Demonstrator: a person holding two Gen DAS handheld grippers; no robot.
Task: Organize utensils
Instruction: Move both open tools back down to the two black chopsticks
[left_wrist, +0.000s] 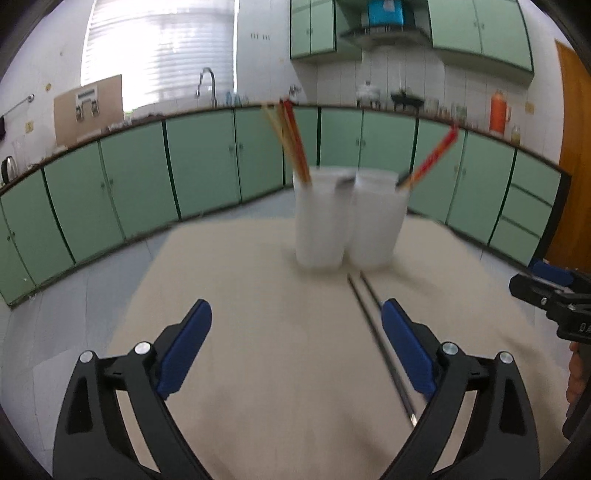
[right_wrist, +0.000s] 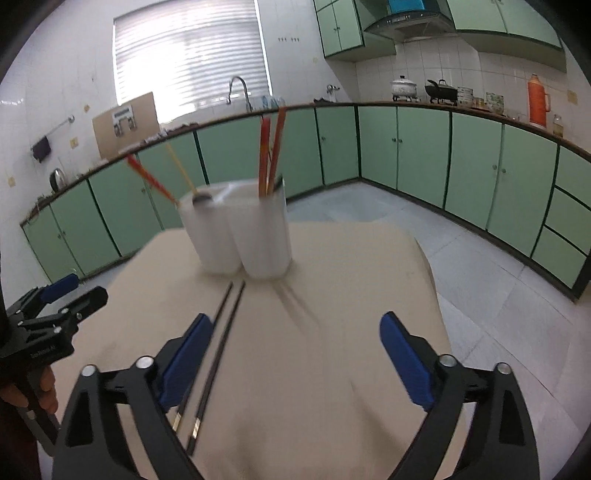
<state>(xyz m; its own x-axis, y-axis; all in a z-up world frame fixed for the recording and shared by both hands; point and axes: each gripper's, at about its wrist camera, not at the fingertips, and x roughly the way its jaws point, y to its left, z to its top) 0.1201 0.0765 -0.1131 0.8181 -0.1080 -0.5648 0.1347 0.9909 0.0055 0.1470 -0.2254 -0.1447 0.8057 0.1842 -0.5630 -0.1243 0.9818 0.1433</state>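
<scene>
A pair of black chopsticks (right_wrist: 218, 347) lies flat on the beige tablecloth (right_wrist: 332, 295), side by side and nearly parallel. Their long axis runs from the near edge of the cloth toward the two white holders (right_wrist: 240, 236) standing around the middle of the surface; the thin tips stop just short of the holders and the thicker ends, banded in a pale metal colour, point toward the near edge. They are slim, dark and straight.

In the right wrist view they pass just beside the left finger of the right gripper (right_wrist: 295, 334), outside its gap. In the left wrist view the chopsticks (left_wrist: 376, 332) run just beside the right finger of the left gripper (left_wrist: 295, 321), partly hidden behind it. Both grippers stand wide apart and hold nothing.

The holders touch each other and carry red, orange and yellow chopsticks (right_wrist: 271, 147) leaning outward. Green cabinets (right_wrist: 424, 147) line the walls behind.
</scene>
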